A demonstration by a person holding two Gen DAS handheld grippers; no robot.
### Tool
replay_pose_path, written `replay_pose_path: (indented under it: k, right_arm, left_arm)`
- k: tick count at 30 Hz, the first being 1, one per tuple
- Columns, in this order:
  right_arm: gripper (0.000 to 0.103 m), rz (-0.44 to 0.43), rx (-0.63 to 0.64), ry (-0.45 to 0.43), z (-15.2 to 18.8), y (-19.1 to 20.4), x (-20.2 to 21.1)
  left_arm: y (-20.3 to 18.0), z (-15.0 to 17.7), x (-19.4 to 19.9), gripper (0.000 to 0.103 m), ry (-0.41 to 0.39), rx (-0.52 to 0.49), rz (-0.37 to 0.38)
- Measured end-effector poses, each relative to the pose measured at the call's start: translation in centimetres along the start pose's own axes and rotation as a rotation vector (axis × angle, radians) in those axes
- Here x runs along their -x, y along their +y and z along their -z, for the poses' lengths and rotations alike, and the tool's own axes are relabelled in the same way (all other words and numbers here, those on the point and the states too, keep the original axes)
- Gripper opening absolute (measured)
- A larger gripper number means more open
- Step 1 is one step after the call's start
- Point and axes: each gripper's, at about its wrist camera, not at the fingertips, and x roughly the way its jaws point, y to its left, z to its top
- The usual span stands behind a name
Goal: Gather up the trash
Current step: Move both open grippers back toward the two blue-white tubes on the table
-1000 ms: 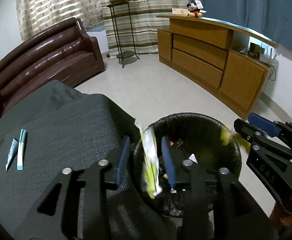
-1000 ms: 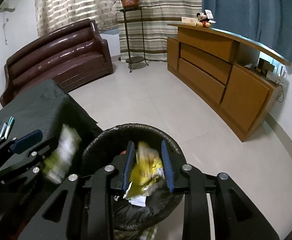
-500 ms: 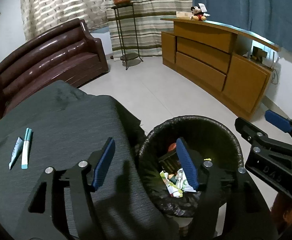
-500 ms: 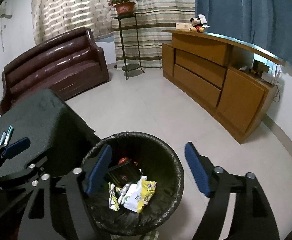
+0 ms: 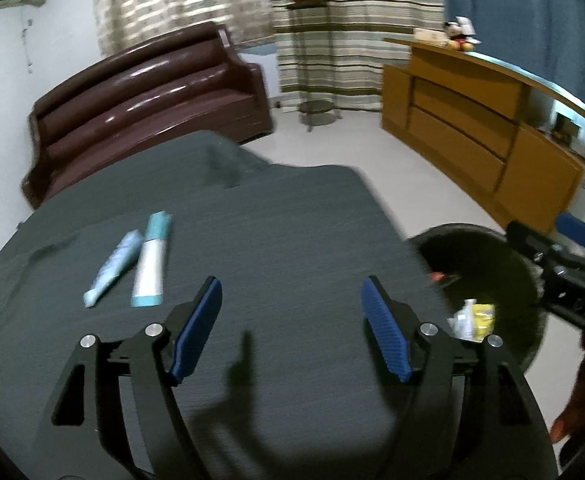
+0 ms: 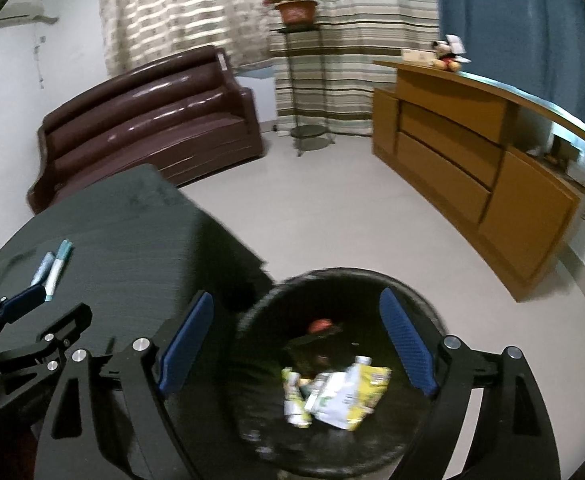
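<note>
While both two-finger grippers tilt downward, the left gripper hangs over the dark grey cloth-covered table with its blue-padded jaws apart, having just been opening, and nothing lies between them. The right gripper points into the round black-lined trash bin, its jaws likewise spread after just opening, with nothing clamped. Inside the bin lie a crumpled yellow-and-white wrapper, a small green-and-white packet beside it, and a red-orange item farther back; motion blur hides finer detail. On the table, ahead and to the left of the left gripper's fingers, rest a pale blue squeezed tube and a teal-and-white tube, side by side and touching near their far ends, well apart from the bin.
</note>
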Motion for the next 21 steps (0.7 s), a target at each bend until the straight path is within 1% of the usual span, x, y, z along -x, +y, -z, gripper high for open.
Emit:
replay_pose_path:
  k: [5, 9, 12, 15, 17, 21]
  right_arm:
    - [0.083, -0.086, 0.029, 0.042, -0.6, 4.0, -1.1]
    - [0.083, -0.123, 0.086, 0.057, -1.1, 7.8, -2.0]
    - [0.083, -0.154, 0.106, 0.073, -1.3, 9.7, -2.6]
    - [0.083, -0.165, 0.129, 0.086, -1.3, 11.6, -3.3]
    - [0.083, -0.176, 0.139, 0.097, -1.3, 12.6, -3.8]
    - [0.083, -0.185, 0.160, 0.108, -1.2, 14.2, -4.2]
  left_arm:
    - [5.6, 0.4, -0.4, 0.071, 0.017, 0.051, -0.090]
    - [9.4, 0.5, -0.7, 0.071, 0.022, 0.083, -0.145]
    - [12.1, 0.3, -1.4, 0.071, 0.027, 0.102, -0.181]
    - [13.3, 0.0, -2.3, 0.071, 0.044, 0.096, -0.191]
    - [13.9, -0.2, -3.1, 0.071, 0.058, 0.087, -0.184]
    - [15.0, -0.1, -4.2, 0.071, 0.094, 0.085, -0.146]
